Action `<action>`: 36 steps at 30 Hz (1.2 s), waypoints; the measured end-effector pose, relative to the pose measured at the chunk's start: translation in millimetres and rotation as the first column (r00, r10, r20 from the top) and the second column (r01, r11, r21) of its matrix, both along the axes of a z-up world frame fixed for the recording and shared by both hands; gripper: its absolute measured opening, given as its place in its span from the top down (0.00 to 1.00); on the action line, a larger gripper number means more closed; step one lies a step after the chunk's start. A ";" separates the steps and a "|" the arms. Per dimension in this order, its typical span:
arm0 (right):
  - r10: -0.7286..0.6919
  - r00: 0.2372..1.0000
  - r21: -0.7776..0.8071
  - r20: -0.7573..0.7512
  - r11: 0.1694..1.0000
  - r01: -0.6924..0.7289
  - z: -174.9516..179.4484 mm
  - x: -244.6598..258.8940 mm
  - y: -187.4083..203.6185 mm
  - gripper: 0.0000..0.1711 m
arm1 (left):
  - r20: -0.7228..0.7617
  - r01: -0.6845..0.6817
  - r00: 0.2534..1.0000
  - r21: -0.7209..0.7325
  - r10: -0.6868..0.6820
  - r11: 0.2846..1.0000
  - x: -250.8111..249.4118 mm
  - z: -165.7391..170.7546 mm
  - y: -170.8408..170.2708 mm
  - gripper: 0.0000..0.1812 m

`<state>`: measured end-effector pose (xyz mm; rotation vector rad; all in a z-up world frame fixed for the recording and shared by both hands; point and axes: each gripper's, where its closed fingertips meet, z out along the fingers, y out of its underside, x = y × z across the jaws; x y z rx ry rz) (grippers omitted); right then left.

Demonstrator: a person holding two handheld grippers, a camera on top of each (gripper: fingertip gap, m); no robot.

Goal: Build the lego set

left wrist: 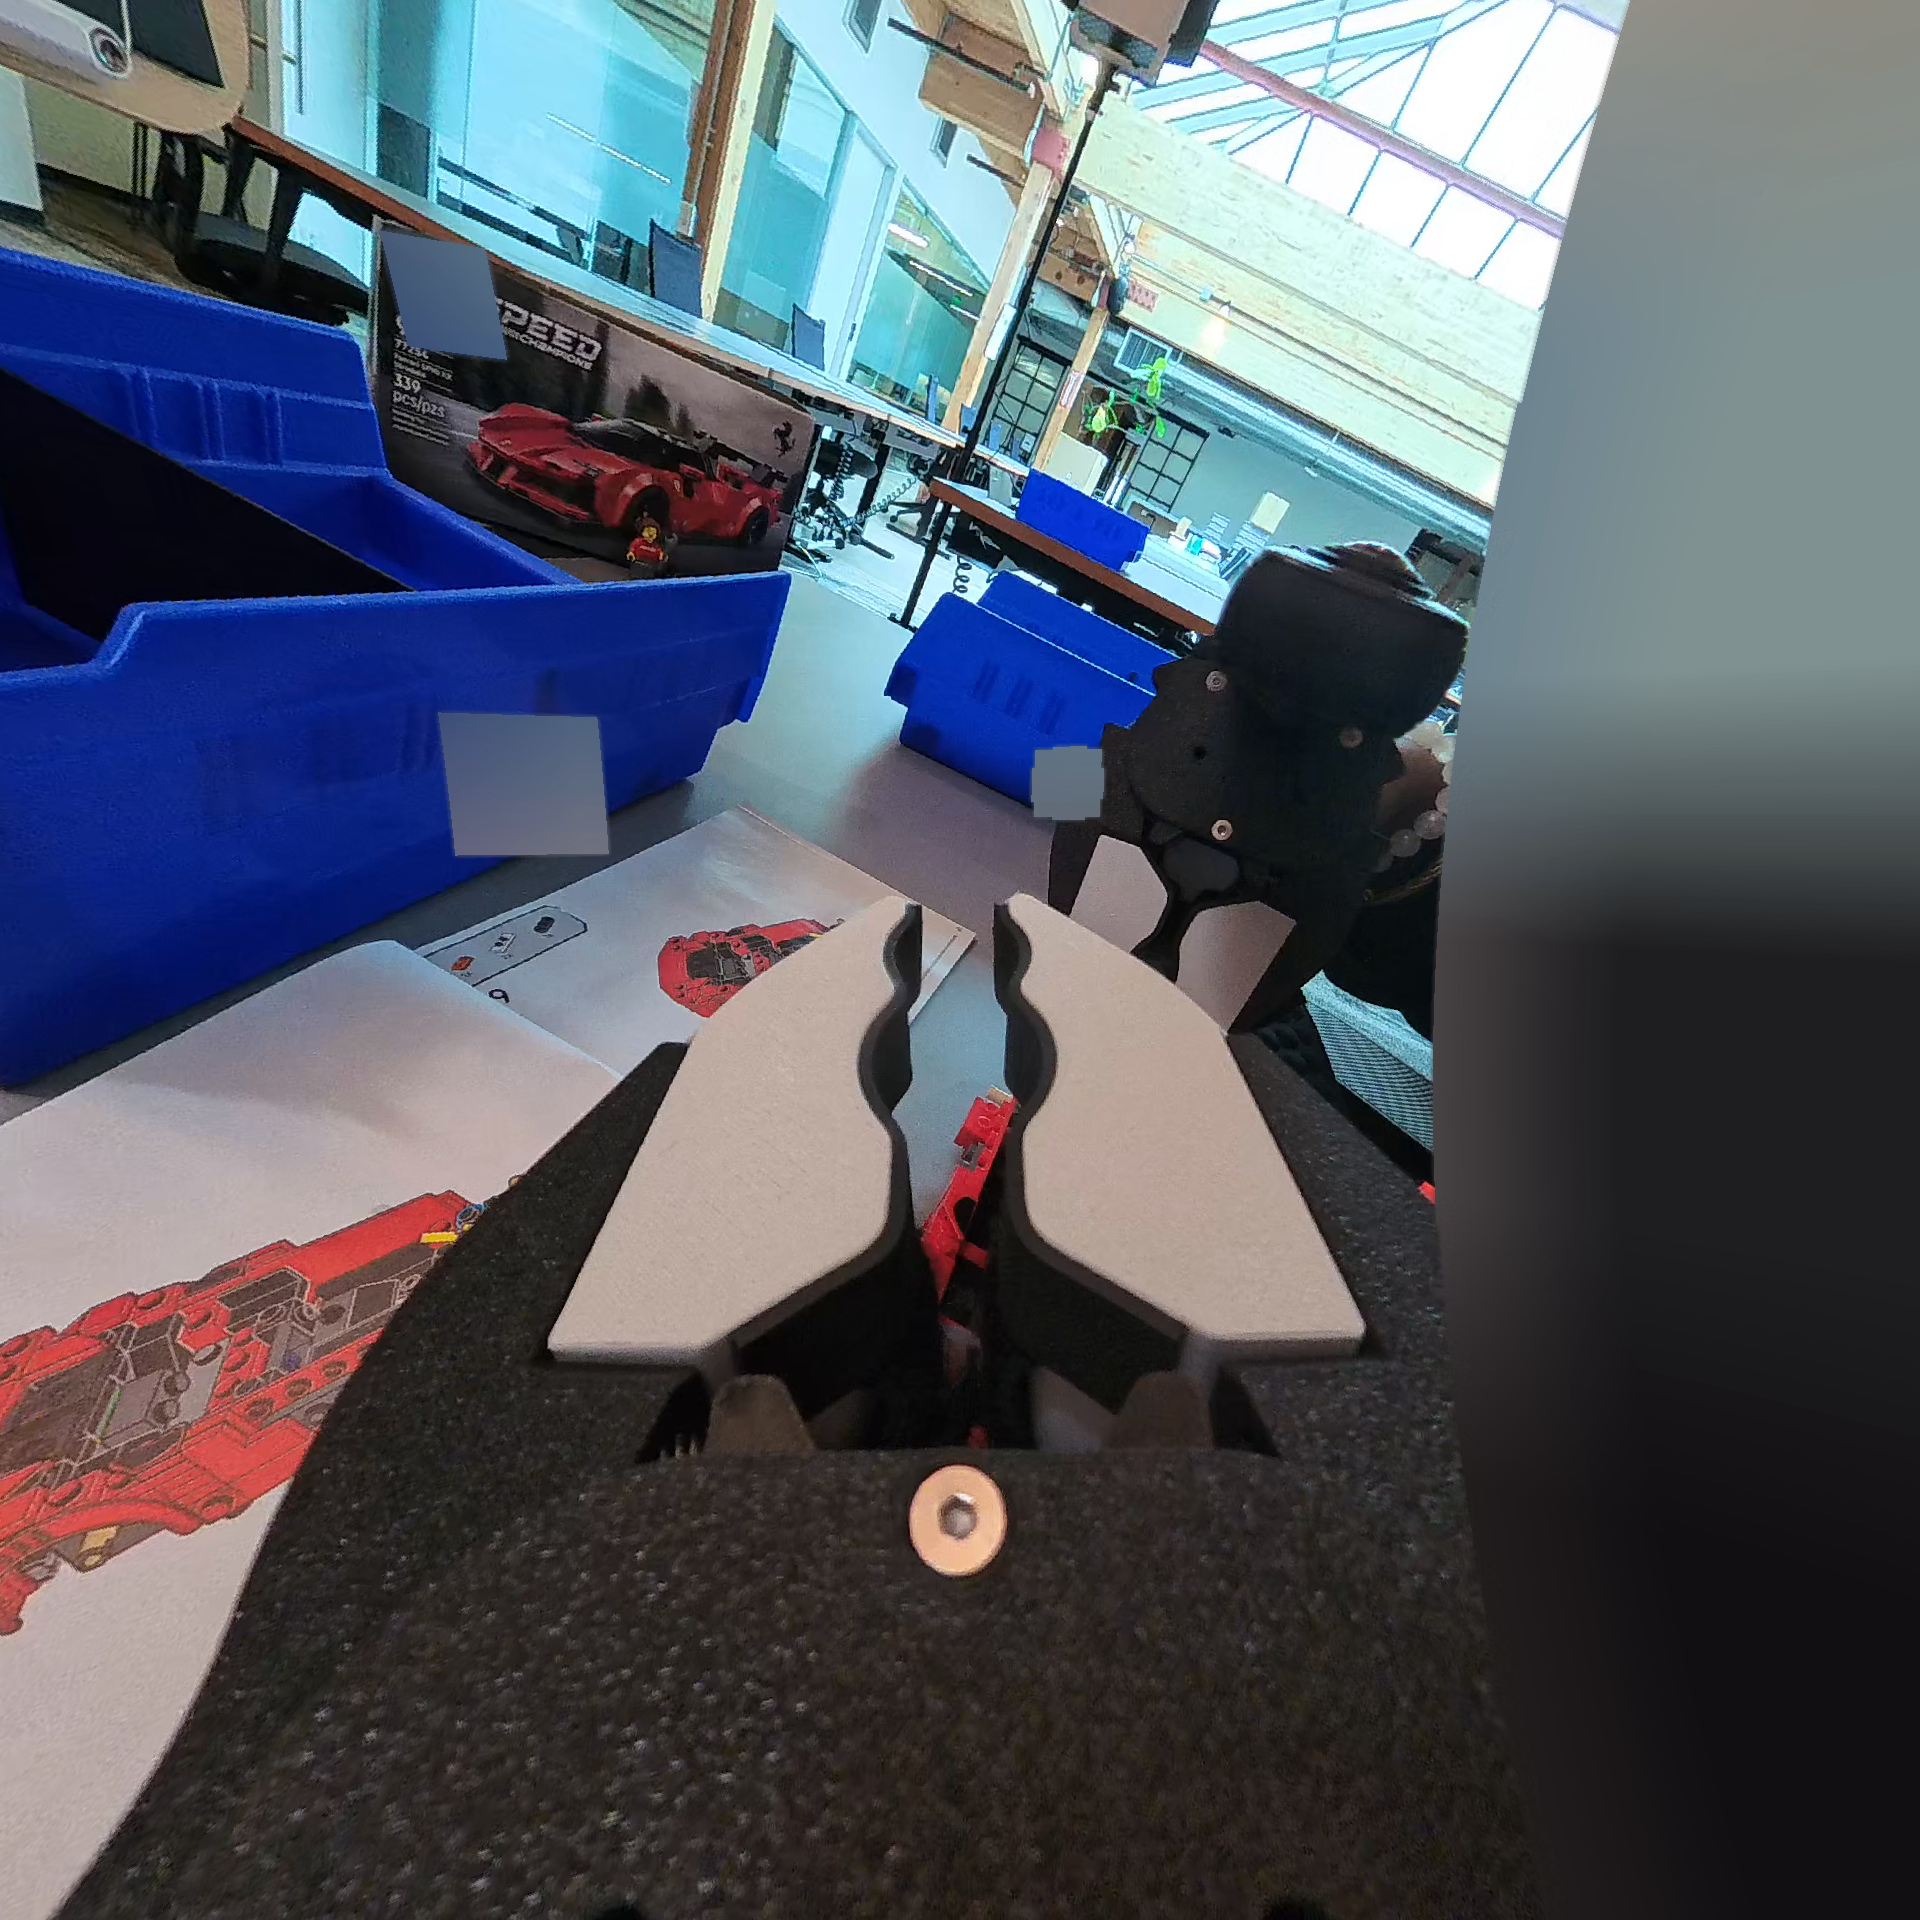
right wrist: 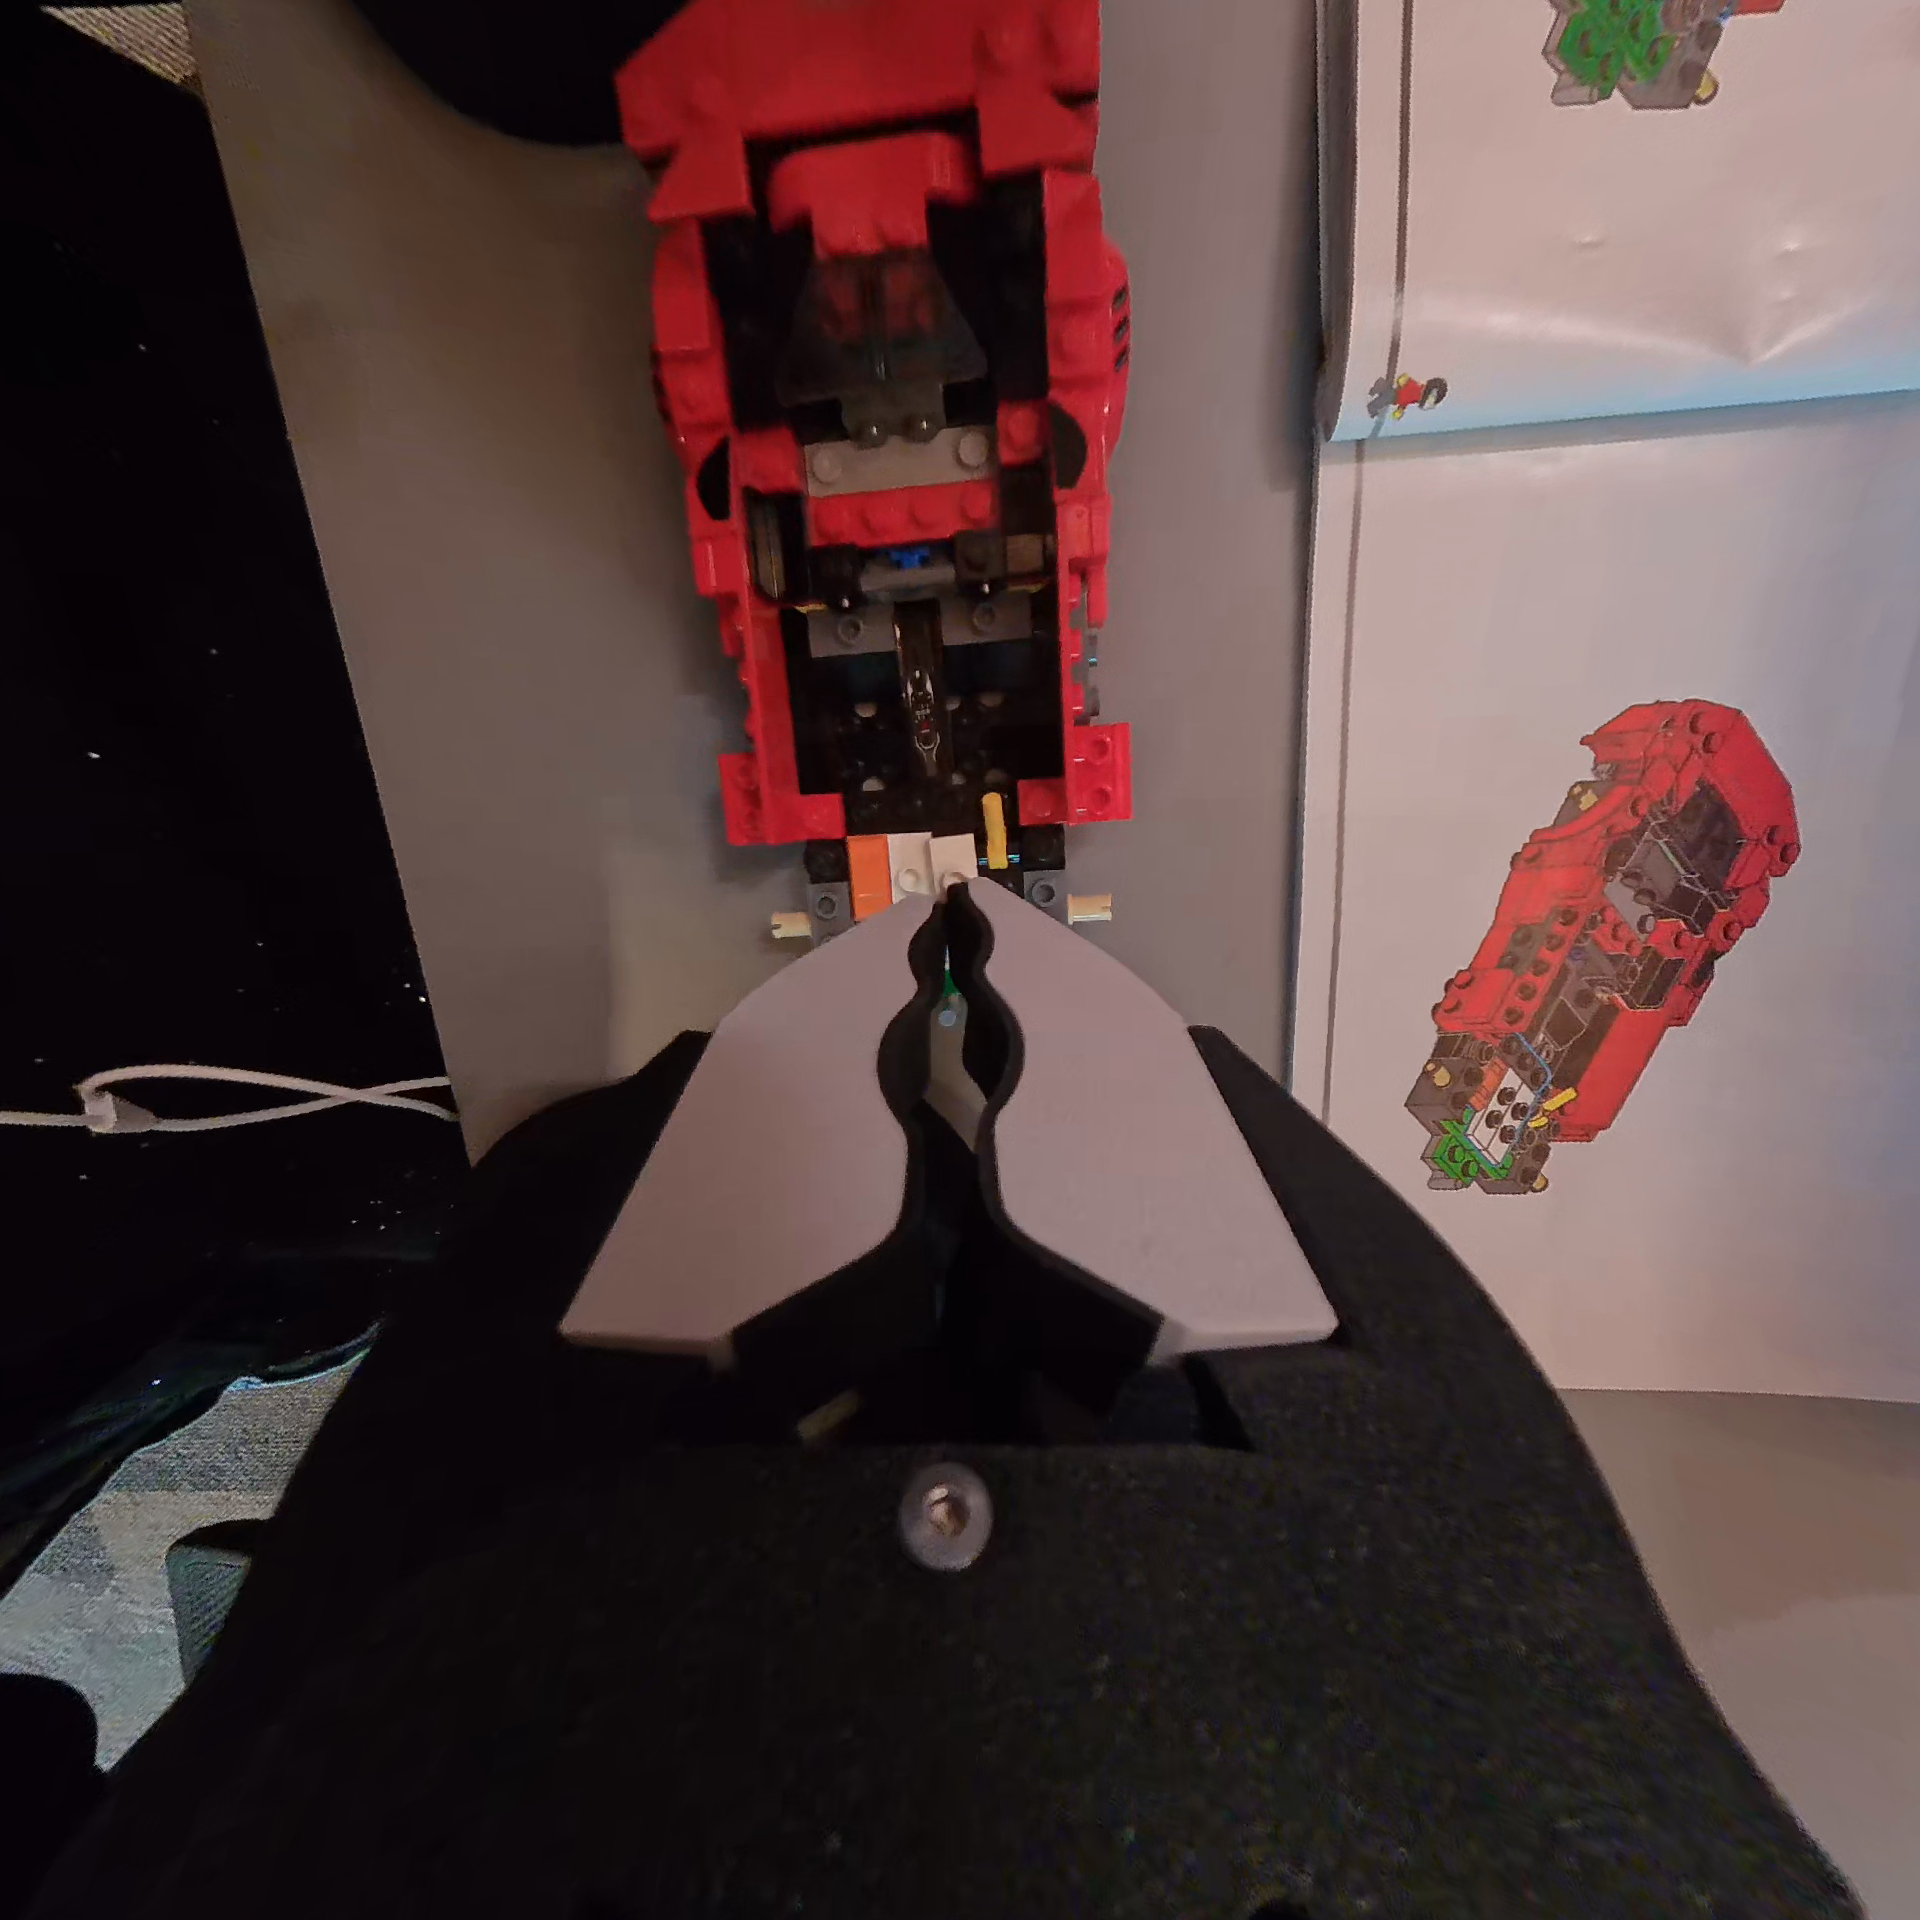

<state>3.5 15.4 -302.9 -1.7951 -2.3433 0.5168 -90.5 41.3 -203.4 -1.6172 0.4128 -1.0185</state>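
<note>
The red lego car [right wrist: 894, 499] lies lengthwise on the grey table [right wrist: 468, 623], its near end of white, orange and grey bricks towards me. My right gripper [right wrist: 951, 896] is shut, with its tips at the white brick on that end. A small light piece [right wrist: 943, 1013] shows between its fingers, mostly hidden. My left gripper [left wrist: 956, 914] is closed around the far end of the car [left wrist: 971, 1164], which shows red low between its fingers. The right gripper [left wrist: 1174, 935] points down just beyond it.
The open instruction booklet [right wrist: 1558, 623] lies right of the car and under my left gripper [left wrist: 260, 1091]. A large blue bin [left wrist: 312, 727] stands at the left, with the set's box [left wrist: 592, 436] behind it. A smaller blue bin [left wrist: 997, 675] stands farther back. The table edge [right wrist: 343, 727] runs left of the car. The left gripper's tips are roughly 15 cm from the right gripper's.
</note>
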 end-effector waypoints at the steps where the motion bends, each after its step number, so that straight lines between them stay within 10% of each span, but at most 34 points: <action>1: 0.003 1.000 0.002 0.000 1.000 -0.003 0.0 -0.1 -0.1 1.00 | -0.001 0.000 1.000 0.000 0.000 1.000 0.1 -0.1 0.1 0.93; 36: -0.127 0.991 0.118 0.052 0.986 0.120 -0.7 -8.4 -1.7 1.00 | -0.013 0.001 1.000 -0.001 -0.001 1.000 1.5 -1.4 1.0 0.93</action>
